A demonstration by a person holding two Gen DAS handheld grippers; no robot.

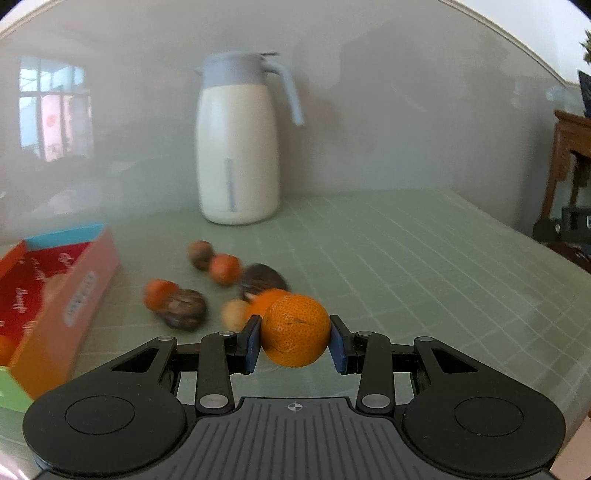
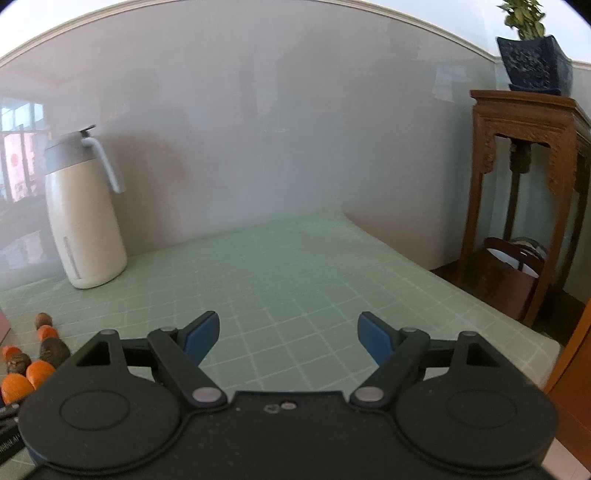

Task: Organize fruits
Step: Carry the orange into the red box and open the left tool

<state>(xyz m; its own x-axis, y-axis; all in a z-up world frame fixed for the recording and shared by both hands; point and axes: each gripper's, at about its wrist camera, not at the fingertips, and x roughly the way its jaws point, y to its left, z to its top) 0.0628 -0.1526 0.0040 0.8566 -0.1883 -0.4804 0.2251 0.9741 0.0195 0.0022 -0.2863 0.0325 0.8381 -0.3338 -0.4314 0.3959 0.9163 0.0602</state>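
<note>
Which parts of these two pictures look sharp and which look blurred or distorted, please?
Left wrist view: the orange in the left tongs is sharp, while the loose fruit and jug behind are smeared. Right wrist view: the open right tongs are crisp; fisheye bends the wall trim; the glossy wall mirrors a window.

A lived-in home room is indicated: a table is covered with a pale green checked cloth [image 2: 314, 266], a cream thermos jug with a grey lid [image 2: 83, 218] is set by the wall, and a carved dark wooden stand [image 2: 532, 155] is topped by a potted plant in a dark blue pot [image 2: 532, 62].
</note>
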